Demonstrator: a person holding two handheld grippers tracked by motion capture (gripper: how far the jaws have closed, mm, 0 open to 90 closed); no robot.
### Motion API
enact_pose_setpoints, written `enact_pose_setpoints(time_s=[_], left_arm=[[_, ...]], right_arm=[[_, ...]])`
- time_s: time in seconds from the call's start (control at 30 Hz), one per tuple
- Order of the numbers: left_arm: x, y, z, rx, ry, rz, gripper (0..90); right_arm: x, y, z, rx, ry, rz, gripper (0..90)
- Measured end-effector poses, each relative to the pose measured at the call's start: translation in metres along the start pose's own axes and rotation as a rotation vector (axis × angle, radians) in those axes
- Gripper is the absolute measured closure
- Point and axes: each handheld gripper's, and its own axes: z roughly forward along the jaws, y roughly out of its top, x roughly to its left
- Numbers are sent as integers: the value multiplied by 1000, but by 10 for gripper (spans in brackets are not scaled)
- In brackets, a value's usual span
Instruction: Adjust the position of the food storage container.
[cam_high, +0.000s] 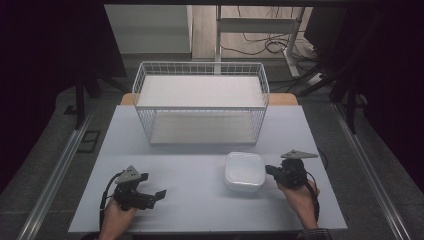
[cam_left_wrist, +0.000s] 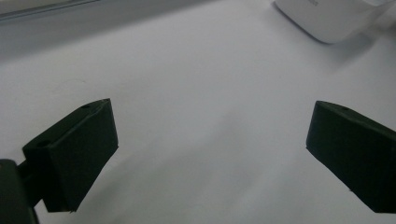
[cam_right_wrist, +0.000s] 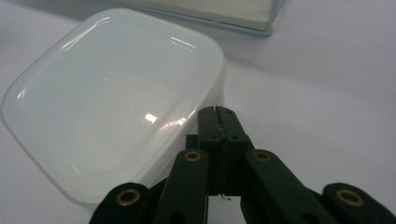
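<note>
From above the near edge we are looking forward and down over the whole table (cam_high: 200, 200), with the wire basket (cam_high: 200, 102) at its far side. Riding low on the left gripper (cam_left_wrist: 210, 154), we are facing across bare tabletop toward what is probably the white container (cam_left_wrist: 331, 18). On the right gripper (cam_right_wrist: 217, 112) we are sitting almost against that same container.

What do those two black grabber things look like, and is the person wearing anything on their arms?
Both grabbers are black. The left gripper and the right gripper each carry a grey three-cornered plate on top and trail a black cable. The left one's pads are chunky black blocks. The right one's arms show brass-coloured rivets. A checked sleeve cuff peeks in at the right wrist.
</note>
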Motion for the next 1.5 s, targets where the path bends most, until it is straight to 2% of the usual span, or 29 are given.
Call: enact_pose_setpoints(time_s=[0.37,0.5,0.87,1.03,1.17,1.33,1.5], left_arm=[[-1,0,0,9,3,-1,28],[0,0,1,17,-9,2,37],[2,0,-1,-4,-2,-4,40],[2,-1,-1,-12,-1,1,41],[2,0,-2,-25,-2,1,42],[0,1,-2,-13,-11,16,44],[-3,2,-1,1,-11,34,42]], right_arm=[[28,9,21,6,53,-45,895],[39,12,29,-1,68,-58,895],[68,19,48,-1,123,-80,895],[75,21,52,-3,117,-107,894],[73,20,46,-18,105,-136,884],[72,16,33,-50,91,-187,695],[71,10,23,-73,97,-223,488]])
